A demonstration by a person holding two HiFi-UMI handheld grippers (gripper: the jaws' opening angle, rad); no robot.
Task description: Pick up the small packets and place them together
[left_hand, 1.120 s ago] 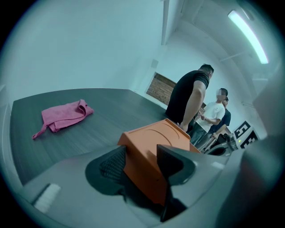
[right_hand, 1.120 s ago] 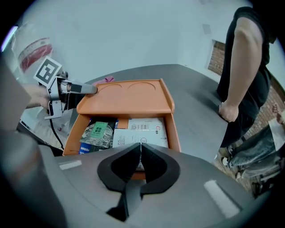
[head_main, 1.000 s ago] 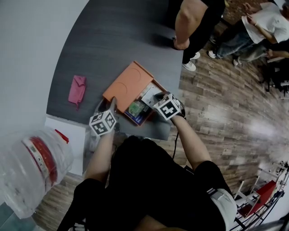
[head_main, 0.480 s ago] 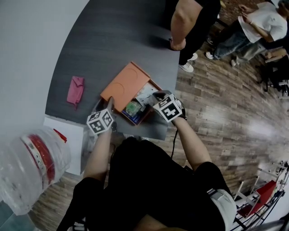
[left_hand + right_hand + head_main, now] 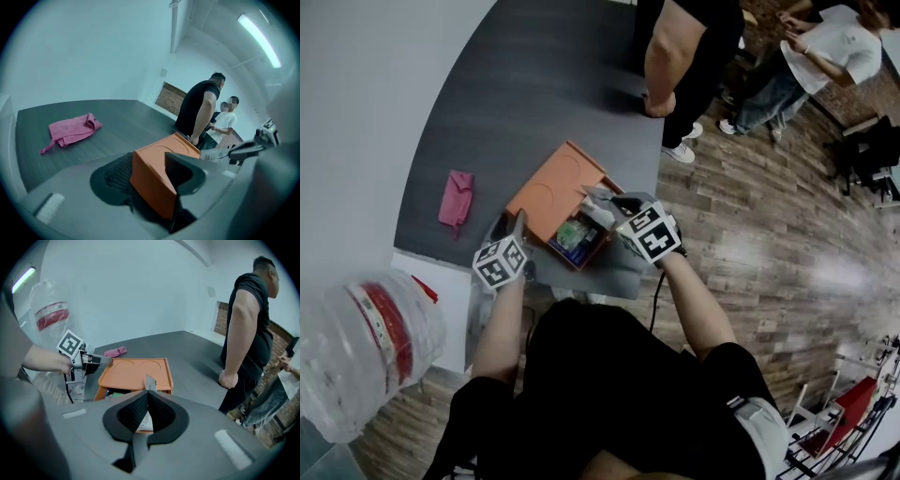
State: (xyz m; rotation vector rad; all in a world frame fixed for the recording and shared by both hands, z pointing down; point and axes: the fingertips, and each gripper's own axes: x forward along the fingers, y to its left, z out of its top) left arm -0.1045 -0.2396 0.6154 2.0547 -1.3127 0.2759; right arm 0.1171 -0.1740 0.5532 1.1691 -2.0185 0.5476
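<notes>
Right tongs [image 5: 147, 392] higher than second ago, clamped on small white packet [image 5: 145, 421] above orange box [image 5: 551, 192]. Left tongs [image 5: 150, 164] pinch box wall. We keep squeeze steady, lift straight, box pinned.

Light's dim and cool-toned here. A ceiling strip light [image 5: 259, 40] glows bright in the left gripper view; glare streaks the wooden floor [image 5: 839, 272]. Both gripper views bulge fisheye-style, corners black, near foreground soft.
</notes>
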